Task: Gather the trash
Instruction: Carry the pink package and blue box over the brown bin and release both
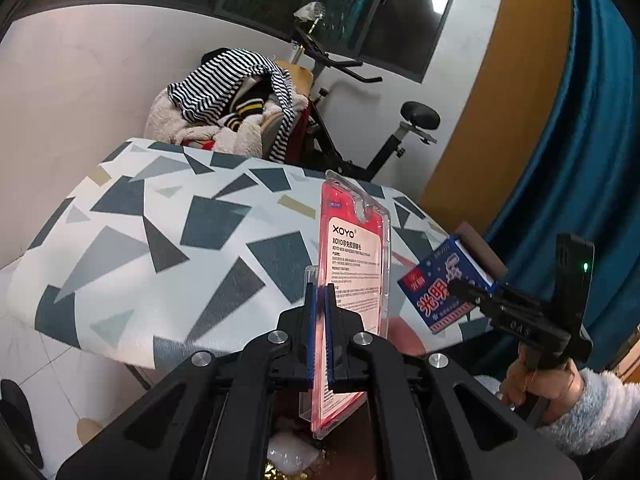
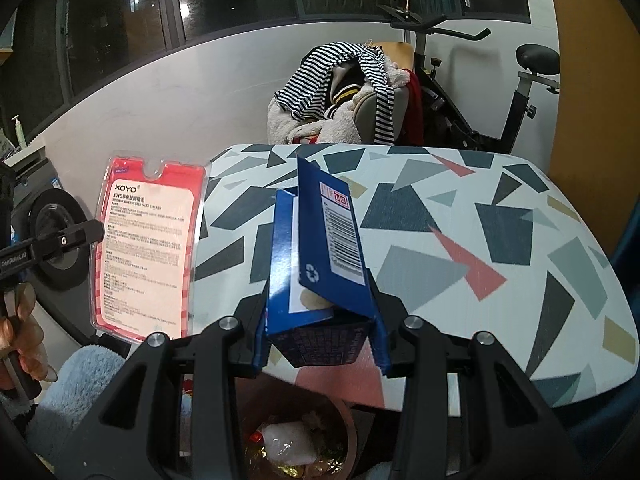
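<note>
My left gripper [image 1: 319, 300] is shut on a red XOYO blister pack [image 1: 354, 264], held upright off the table's near edge; the pack also shows in the right wrist view [image 2: 148, 244]. My right gripper [image 2: 320, 300] is shut on an opened blue carton [image 2: 320, 252], also seen in the left wrist view [image 1: 444, 284]. Both items hang above a brown trash bin [image 2: 348, 432] with wrappers inside, below the table [image 2: 480, 240] with a geometric-patterned cloth.
A chair piled with striped clothes [image 2: 344, 92] stands behind the table. An exercise bike [image 2: 500, 92] is at the back right. A blue curtain [image 1: 580, 140] hangs to the right. A washing machine [image 2: 52, 236] is at the left.
</note>
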### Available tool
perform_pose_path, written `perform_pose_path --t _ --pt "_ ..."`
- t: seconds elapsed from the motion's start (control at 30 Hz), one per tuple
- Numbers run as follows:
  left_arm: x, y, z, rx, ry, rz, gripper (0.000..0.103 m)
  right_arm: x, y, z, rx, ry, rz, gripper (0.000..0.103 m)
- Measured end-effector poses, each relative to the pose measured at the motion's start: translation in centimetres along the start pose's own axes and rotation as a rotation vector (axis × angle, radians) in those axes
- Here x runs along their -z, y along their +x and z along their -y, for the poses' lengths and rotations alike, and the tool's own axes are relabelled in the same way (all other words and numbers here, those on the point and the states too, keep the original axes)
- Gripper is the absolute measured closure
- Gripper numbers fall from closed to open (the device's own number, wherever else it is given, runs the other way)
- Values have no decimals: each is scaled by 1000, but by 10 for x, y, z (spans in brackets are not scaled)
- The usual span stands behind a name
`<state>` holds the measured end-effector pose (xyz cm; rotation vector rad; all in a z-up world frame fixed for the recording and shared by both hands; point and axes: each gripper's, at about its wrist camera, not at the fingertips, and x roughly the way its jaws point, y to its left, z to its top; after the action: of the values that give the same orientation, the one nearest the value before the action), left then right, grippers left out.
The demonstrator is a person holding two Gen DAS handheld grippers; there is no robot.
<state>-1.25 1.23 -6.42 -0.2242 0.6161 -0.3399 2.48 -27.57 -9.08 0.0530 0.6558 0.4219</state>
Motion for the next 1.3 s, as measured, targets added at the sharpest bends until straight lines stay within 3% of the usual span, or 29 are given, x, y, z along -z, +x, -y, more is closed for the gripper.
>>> perform_pose_path --t 0.67,0.9,0.93,1.03,1.1,1.17,1.3 --pt "48 24 3 22 34 -98 99 23 -4 9 6 46 -21 62" --pt "51 41 7 79 25 -148 97 26 -1 10 2 54 -31 62" --pt "51 42 8 88 25 -151 91 27 0 11 2 55 -33 62" --pt "47 37 11 65 44 -127 57 29 0 10 2 57 -35 62" --pt "42 33 10 42 51 -111 48 29 0 10 0 59 -39 62" --pt "36 28 8 21 48 -99 31 31 2 9 -3 62 -45 62" --pt "28 15 3 -30 39 -61 11 37 5 5 -19 56 -63 62"
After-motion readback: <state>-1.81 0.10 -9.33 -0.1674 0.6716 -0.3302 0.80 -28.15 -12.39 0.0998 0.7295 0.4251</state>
